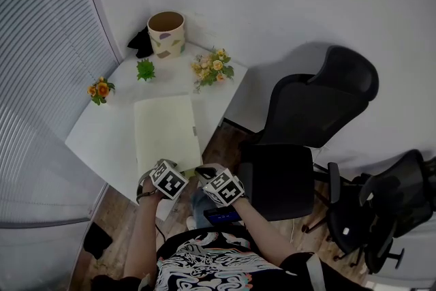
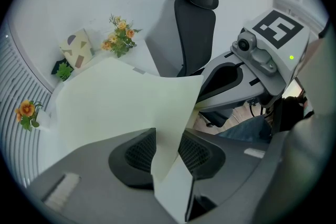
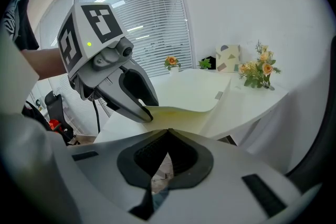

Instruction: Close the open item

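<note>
1. Room-wise, it was a white table [image 1: 102, 133] pushed into a corner, with window blinds [image 1: 41, 44] on the left and a plain white wall behind.
2. The left gripper [image 2: 169, 136] had its jaws clamped on the top sheet [image 2: 126, 107] of the pale green book [image 1: 165, 126]. The sheet ran up between the two pads, and its near corner was curled up off the rest of the book.
3. The right gripper [image 3: 168, 132] sat just beside the left one with its jaws shut tip to tip, right under the edge of that lifted sheet. I couldn't tell if the tips actually touched the paper.
4. The book itself lay flat by the table's near edge and stretched toward the middle. There was a little tab [image 1: 194, 130] on its right edge.
5. Further out, a small green plant [image 1: 145, 69] stood past the book's far end. A bunch of yellow flowers [image 1: 212, 69] was by the table's right edge, and an orange flower [image 1: 101, 89] sat at the left corner.
6. At the far corner stood a patterned pot [image 1: 166, 32], with something black [image 1: 141, 43] touching its left side. I couldn't make out what that was.
7. Off the table to the right, a black office chair [image 1: 306, 126] stood on the wooden floor [image 1: 225, 136]. A second chair [image 1: 388, 208] was further right, well apart from the table.
</note>
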